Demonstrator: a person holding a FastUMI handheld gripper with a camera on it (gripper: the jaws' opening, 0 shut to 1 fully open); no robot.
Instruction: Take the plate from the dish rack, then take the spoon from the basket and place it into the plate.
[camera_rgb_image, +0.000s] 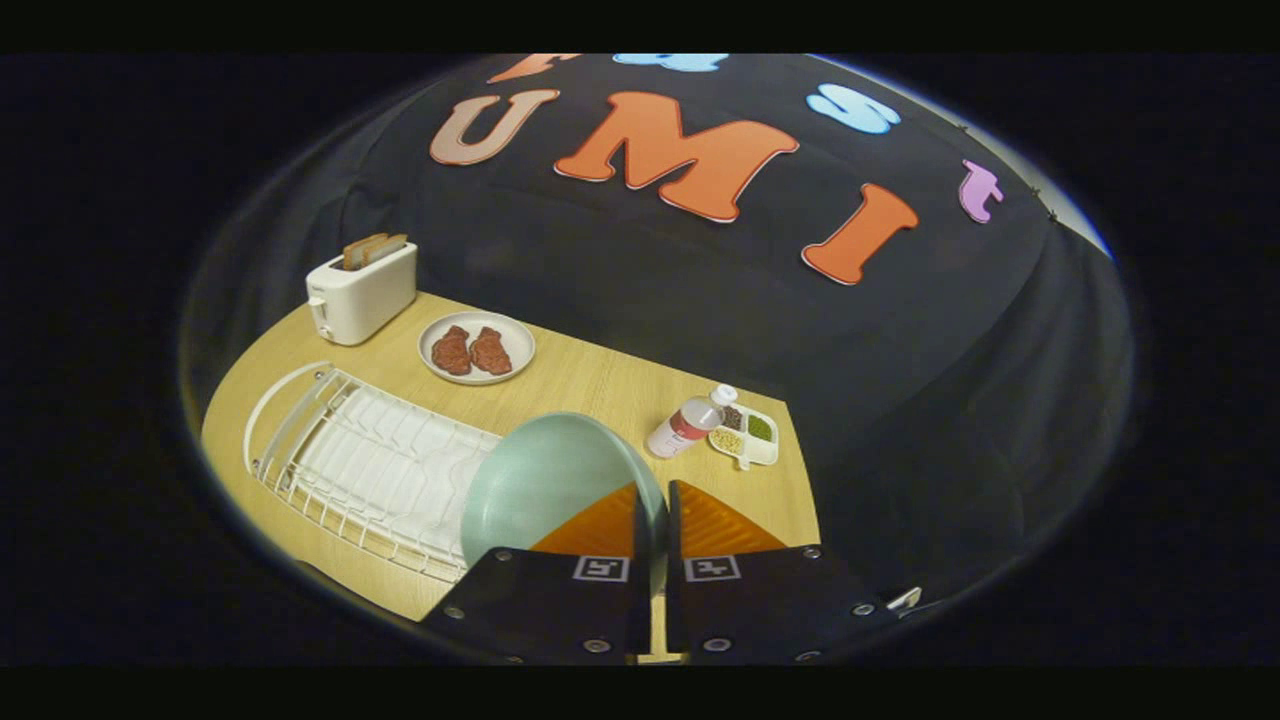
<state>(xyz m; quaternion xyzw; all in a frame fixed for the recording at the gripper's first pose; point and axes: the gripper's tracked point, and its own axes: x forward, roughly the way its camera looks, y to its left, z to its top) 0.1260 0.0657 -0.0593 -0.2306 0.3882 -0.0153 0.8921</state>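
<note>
Above the dish rack (370, 465), the plate (545, 480) is held edge-on, clamped between the fingers of the gripper (652, 515); setting it flat on the table (600, 385) is judged next.

The camera rides on the gripper (652, 520), looking forward along its fingers and tilted down from well above the counter (600, 385). The gripped plate (545, 480) sits very near; the toaster (360, 290) stands far left.
</note>
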